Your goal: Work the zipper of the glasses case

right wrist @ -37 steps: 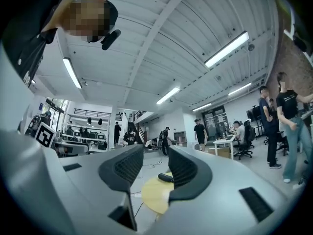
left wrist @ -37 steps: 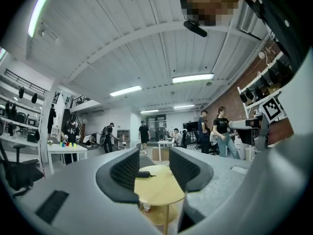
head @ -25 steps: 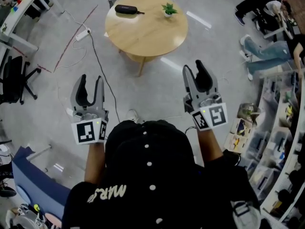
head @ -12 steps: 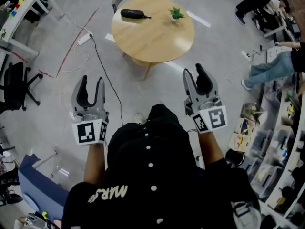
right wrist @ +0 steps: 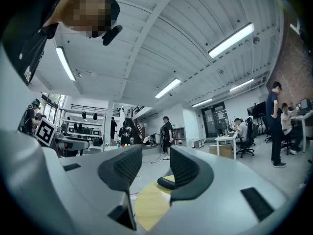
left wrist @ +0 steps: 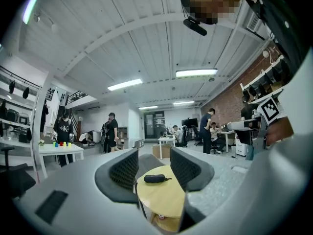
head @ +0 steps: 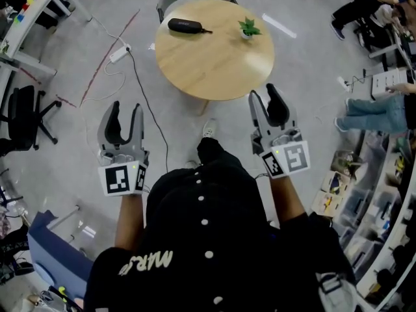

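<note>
A black glasses case point(head: 185, 25) lies on the far left part of a round wooden table point(head: 214, 57), its zipper pull sticking out to the right. The left gripper view shows the glasses case point(left wrist: 155, 178) between its two jaws, still far off. In the right gripper view only an end of the glasses case point(right wrist: 166, 183) peeks past the right jaw. My left gripper point(head: 123, 113) is open and empty, short of the table at the left. My right gripper point(head: 267, 99) is open and empty, its tips at the table's near edge.
A small potted plant point(head: 247, 28) stands on the table's far right. A white power strip point(head: 119, 54) and cables point(head: 146, 116) run over the floor at the left. An office chair point(head: 23, 112) is at far left, shelves point(head: 364, 194) and seated people point(head: 374, 112) at the right.
The table and case have drawn nearer to both grippers and lower in the head view as the person walks up. Both grippers stay open.
</note>
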